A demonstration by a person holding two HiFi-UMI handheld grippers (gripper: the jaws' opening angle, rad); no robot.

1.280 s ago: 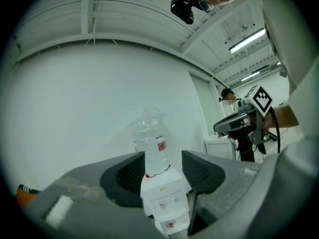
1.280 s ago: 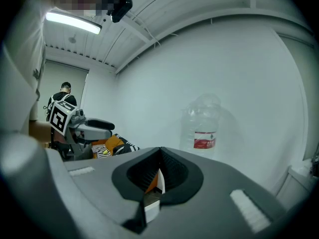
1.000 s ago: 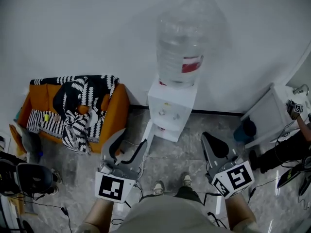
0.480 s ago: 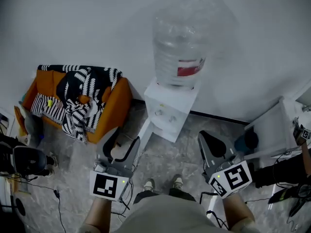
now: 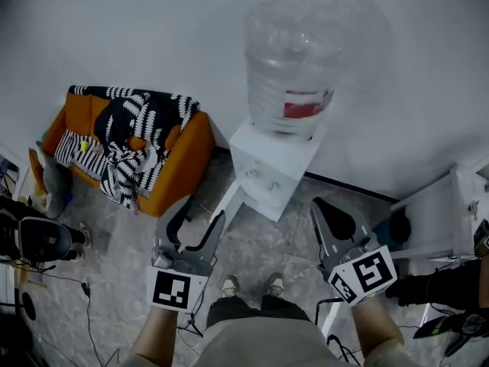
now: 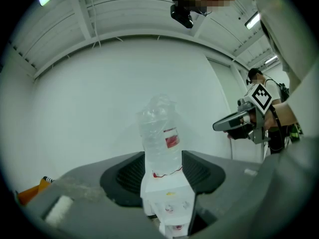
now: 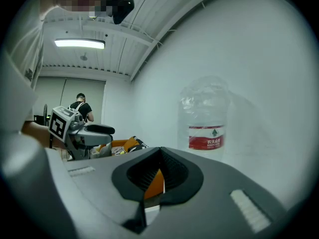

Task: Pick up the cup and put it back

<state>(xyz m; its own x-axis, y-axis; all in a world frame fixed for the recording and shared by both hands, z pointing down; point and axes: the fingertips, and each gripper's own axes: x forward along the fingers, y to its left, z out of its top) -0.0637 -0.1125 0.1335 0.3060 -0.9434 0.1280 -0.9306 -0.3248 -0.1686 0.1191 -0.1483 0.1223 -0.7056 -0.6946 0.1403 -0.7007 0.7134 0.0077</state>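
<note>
The cup is not in any of your views, so I cannot say where it stands. The nearest likely place is the white water dispenser (image 5: 269, 176) straight ahead, but its tap recess is too small and dim to show a cup.

That is your first risk. If you reach in before you have found the cup, a jaw may knock the taps or nudge the big water bottle (image 5: 294, 71) on top, which looks top-heavy.

Your right gripper (image 5: 321, 209) is a second risk. Its jaws are together at the tips with nothing between them, and only a sliver of the orange sofa (image 5: 187, 167) shows through the slit behind the pads. If you arrive like that, you will push a light cup over instead of taking it, so spread the jaws early.

Your left gripper (image 5: 205, 207) has its jaws apart and empty. The dispenser is framed far off in the gap.

Mind the floor too. Loose cables (image 5: 84, 300) trail at your left and more lie by your right foot, and a snag mid-step would jolt both hands.

You hold both grippers low in front of your body, side by side and well apart, one on either side of your shoes (image 5: 250, 285). Each points forward, close to level, toward the dispenser. The marker cubes face up toward your head and your forearms run straight behind them. Neither gripper touches anything.
</note>
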